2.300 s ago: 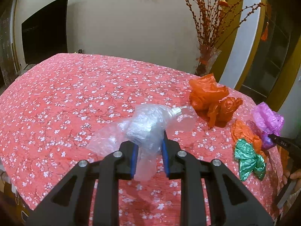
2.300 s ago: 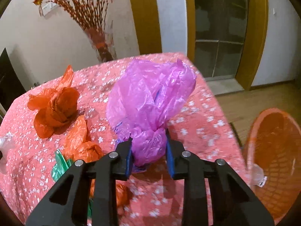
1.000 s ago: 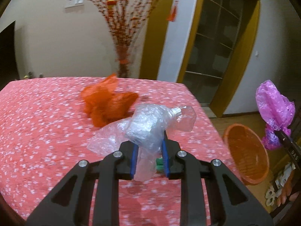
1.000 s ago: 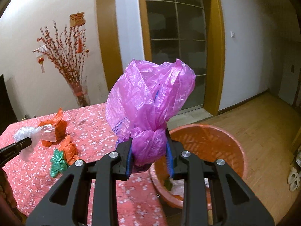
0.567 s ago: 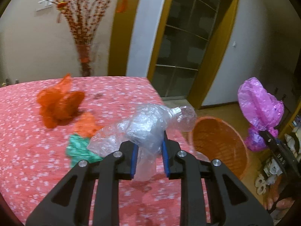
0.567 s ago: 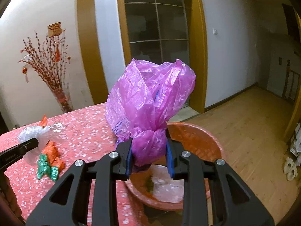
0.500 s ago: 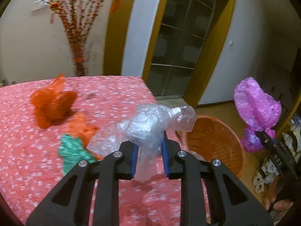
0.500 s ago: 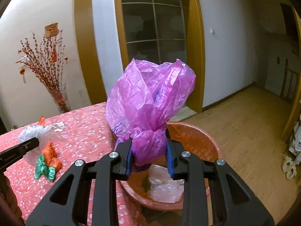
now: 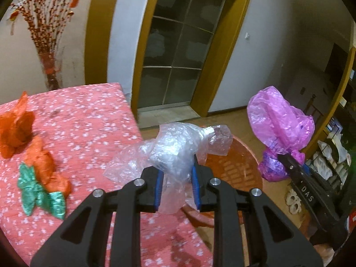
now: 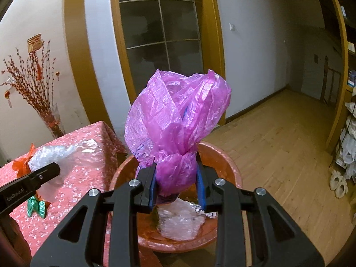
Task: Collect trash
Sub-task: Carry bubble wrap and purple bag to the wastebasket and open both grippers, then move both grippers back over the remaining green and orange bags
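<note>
This is a home. A table (image 9: 89,120) with a pink flowered cloth stands at 9 o'clock, a vase of red branches (image 10: 47,115) at 10, a glass door (image 10: 162,51) at 12, and a wooden floor (image 10: 278,133).

Tablecloth (image 9: 89,120) – salmon red, small white blossom print. Crumpled bags on it – two orange (image 9: 13,131) (image 9: 44,166), one metallic green (image 9: 40,193). Held bags: clear, bubbly plastic bag (image 9: 173,149); magenta-purple bag (image 10: 175,124) with dark blue marks. Basket (image 10: 231,166) orange-red. Gripper fingers (image 10: 122,202) black, pads blue. Door frame (image 9: 229,44) ochre yellow; floor (image 10: 278,133) light wood.
</note>
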A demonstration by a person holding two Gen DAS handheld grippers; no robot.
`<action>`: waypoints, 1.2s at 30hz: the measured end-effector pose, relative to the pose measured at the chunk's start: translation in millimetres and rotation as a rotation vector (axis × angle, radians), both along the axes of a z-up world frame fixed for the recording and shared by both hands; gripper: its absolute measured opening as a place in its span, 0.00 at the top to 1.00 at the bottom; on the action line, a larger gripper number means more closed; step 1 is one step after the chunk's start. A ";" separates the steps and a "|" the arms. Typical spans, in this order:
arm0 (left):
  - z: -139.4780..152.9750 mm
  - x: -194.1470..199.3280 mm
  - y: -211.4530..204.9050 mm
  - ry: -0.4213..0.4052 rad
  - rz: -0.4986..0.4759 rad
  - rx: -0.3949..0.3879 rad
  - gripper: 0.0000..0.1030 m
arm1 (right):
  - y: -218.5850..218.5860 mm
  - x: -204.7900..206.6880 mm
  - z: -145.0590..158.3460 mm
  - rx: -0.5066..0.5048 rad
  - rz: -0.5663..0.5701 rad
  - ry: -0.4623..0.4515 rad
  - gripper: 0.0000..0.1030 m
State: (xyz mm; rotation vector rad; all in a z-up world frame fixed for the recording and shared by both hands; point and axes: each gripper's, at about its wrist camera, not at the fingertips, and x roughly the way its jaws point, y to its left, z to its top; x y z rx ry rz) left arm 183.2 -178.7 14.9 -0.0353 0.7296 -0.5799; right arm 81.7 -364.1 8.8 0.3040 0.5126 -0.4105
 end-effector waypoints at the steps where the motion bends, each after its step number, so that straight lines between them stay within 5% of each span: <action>1: -1.3 0.1 -3.9 0.003 -0.007 0.000 0.78 | -2.7 0.1 -1.3 0.004 -0.003 0.002 0.72; 21: -33.6 22.2 -70.8 0.087 -0.095 0.017 0.76 | -32.1 20.2 -15.2 0.070 -0.033 0.024 0.70; 36: -53.7 30.0 -67.9 0.114 -0.071 0.064 0.43 | -38.9 22.3 -25.6 0.110 -0.020 0.038 0.34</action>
